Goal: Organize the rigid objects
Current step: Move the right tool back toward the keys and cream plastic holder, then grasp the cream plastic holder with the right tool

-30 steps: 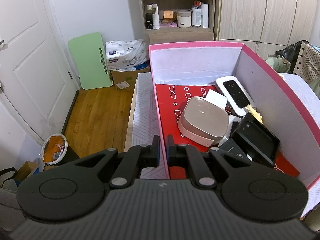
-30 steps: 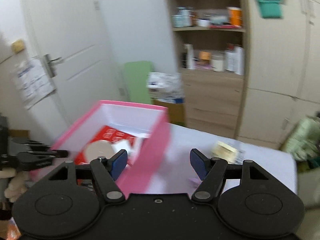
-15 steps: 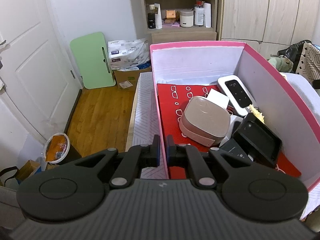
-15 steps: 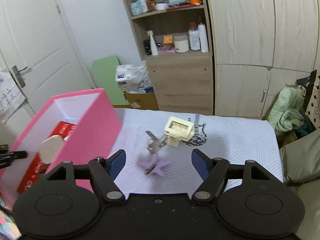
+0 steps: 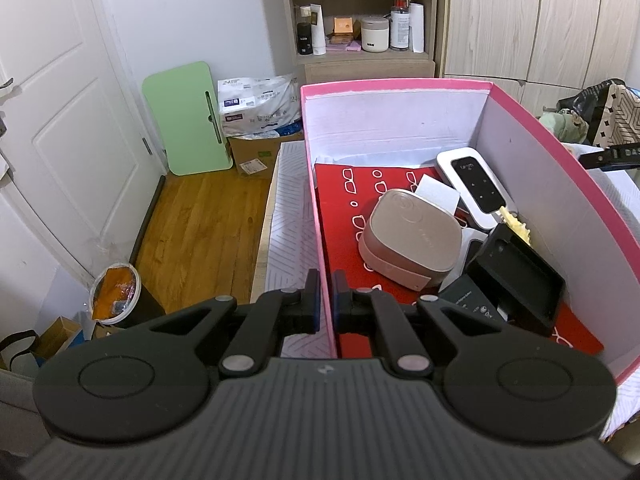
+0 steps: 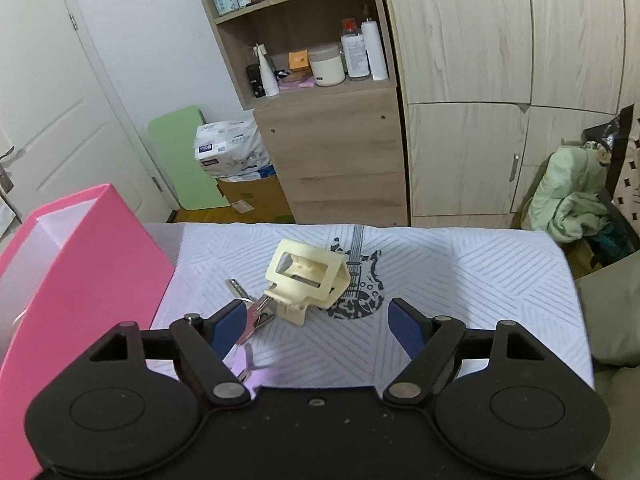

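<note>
- The cream plastic piece (image 6: 306, 280) sits on the white patterned cloth (image 6: 460, 276) near the middle of the table, partly over the printed guitar motif (image 6: 356, 280), tilted on its lower part.
- Metal keys (image 6: 250, 312) lie touching its near-left side, running toward the near edge of the table; a pale purple piece (image 6: 246, 364) lies just nearer, mostly hidden behind the gripper body.
- The right gripper (image 6: 310, 328) hovers over the near part of the cloth with its blue-padded fingers (image 6: 404, 330) spread wide, holding nothing; the left pad overlaps the keys in this view, and I cannot tell if it touches them.
- The pink box (image 5: 552, 148) stands along the left edge of the table, open at the top, white inside with a red patterned sheet (image 5: 344, 216) on its floor.
- In the box a beige rounded case (image 5: 412, 236) lies in the middle, a white device with a black screen (image 5: 474, 184) toward the far right corner, and a black tray (image 5: 516, 276) leans at the right wall.
- The left gripper (image 5: 326, 304) pinches the box's left wall near its near corner, one finger outside and one inside.
- Beyond the table stand a wooden shelf unit (image 6: 320, 92) and a green board (image 5: 188, 116) leaning on the wall.
</note>
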